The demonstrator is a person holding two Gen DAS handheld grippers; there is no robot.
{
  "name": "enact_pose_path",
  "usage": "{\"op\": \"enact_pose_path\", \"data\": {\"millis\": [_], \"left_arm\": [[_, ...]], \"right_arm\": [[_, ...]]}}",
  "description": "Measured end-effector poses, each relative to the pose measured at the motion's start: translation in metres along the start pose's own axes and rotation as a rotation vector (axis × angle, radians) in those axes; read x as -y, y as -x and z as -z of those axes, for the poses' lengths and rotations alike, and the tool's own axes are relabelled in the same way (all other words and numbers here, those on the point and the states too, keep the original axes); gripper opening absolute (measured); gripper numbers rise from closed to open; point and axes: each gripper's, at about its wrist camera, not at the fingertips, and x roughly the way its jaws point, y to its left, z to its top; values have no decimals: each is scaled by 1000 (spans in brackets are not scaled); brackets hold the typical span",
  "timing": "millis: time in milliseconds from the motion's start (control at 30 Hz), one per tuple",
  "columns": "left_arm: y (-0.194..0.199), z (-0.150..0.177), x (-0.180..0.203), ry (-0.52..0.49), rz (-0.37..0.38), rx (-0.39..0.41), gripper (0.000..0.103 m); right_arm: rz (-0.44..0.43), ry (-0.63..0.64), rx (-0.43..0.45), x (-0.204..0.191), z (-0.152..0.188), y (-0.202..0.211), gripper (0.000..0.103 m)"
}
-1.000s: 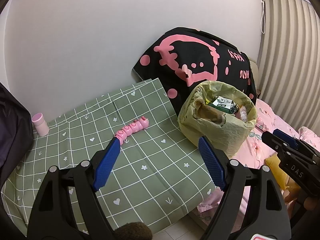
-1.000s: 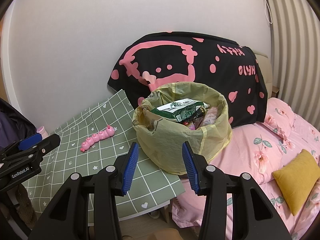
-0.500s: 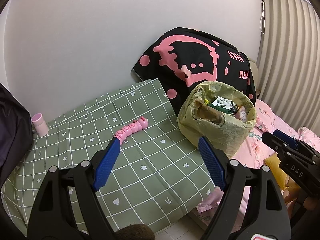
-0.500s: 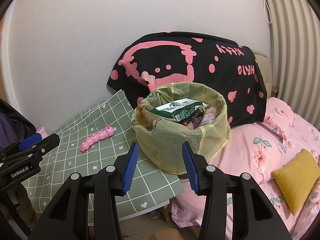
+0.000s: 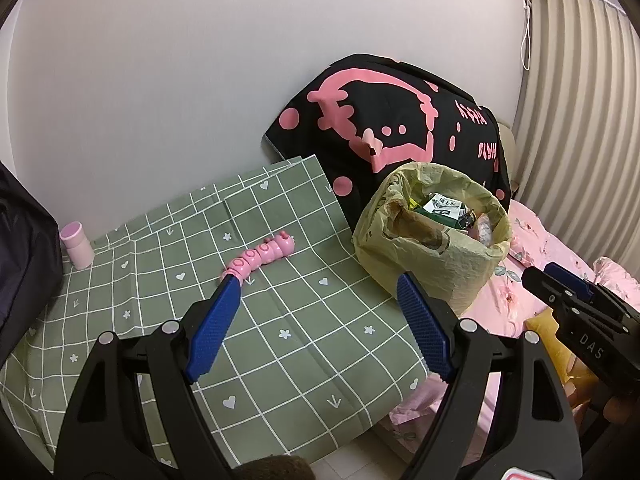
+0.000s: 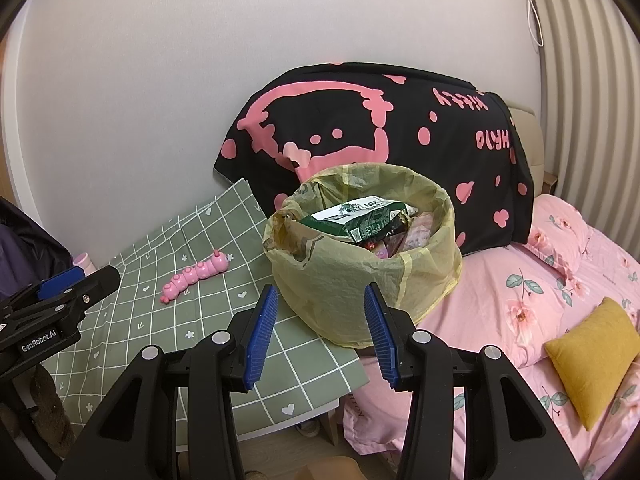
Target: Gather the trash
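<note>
A bin lined with a yellow bag (image 5: 432, 248) (image 6: 360, 272) stands where the green checked table meets the pink bed. Inside lie a green and white packet (image 6: 360, 218) and other wrappers. A pink caterpillar toy (image 5: 262, 258) (image 6: 196, 274) lies on the green cloth (image 5: 280, 332). My left gripper (image 5: 318, 292) hangs open over the cloth, nothing between its blue pads, the bin to its right. My right gripper (image 6: 320, 298) is open and empty just in front of the bin. Each gripper shows at the edge of the other's view.
A small pink bottle (image 5: 76, 244) stands at the cloth's far left by a dark bag (image 5: 24, 248). A black and pink blanket (image 6: 380, 132) drapes behind the bin. A yellow cushion (image 6: 596, 352) lies on the pink bedsheet (image 6: 520, 300). Curtains hang at right.
</note>
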Motion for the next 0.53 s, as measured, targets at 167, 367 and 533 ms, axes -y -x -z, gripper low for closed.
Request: {"op": "enact_pose_path", "data": {"millis": [167, 367, 533], "left_arm": [[0, 1, -1, 8, -8, 11, 75], [-20, 9, -18, 52, -37, -72, 76], [-52, 15, -114, 240, -263, -153, 76]], "right_arm": [[3, 5, -1, -1, 0, 0, 43], [-16, 27, -27, -8, -3, -19, 43], [-124, 141, -119, -53, -8, -75, 51]]}}
